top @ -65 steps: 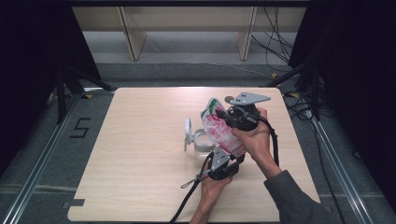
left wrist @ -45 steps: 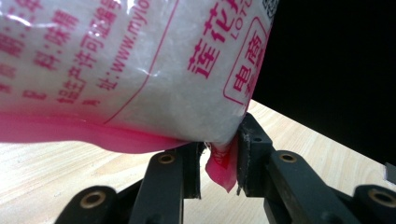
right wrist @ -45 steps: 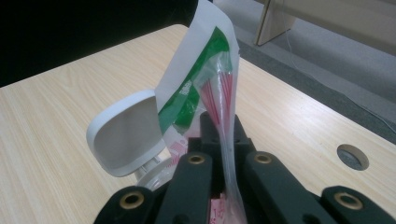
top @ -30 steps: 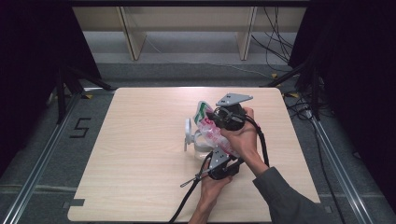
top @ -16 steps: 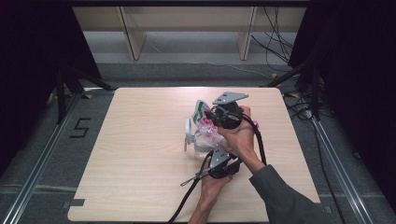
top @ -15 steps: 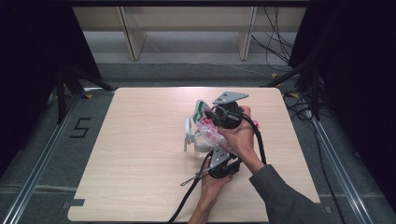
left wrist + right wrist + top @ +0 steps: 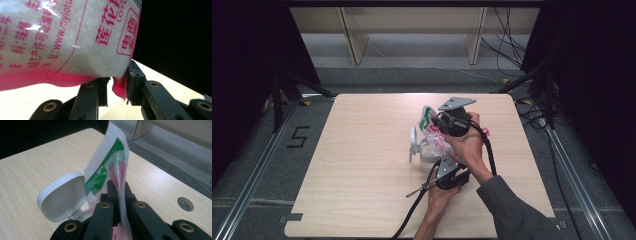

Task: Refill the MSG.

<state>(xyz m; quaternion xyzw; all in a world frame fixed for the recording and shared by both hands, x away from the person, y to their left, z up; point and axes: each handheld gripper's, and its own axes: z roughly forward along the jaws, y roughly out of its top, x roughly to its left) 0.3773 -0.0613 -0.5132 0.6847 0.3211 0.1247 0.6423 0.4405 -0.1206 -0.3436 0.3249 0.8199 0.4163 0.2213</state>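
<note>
Right now we are tilting the bag over the jar, right gripper clamped on its top, left gripper pinching its bottom corner, so a slipping corner could spill grains beside the jar.

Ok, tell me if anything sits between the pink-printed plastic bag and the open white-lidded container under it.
Nothing visible does. The pink-printed plastic bag hangs tilted over the white-lidded container, whose round lid stands flipped open beside it. The right gripper pinches the bag's top edge; the left gripper holds its bottom corner.
</note>
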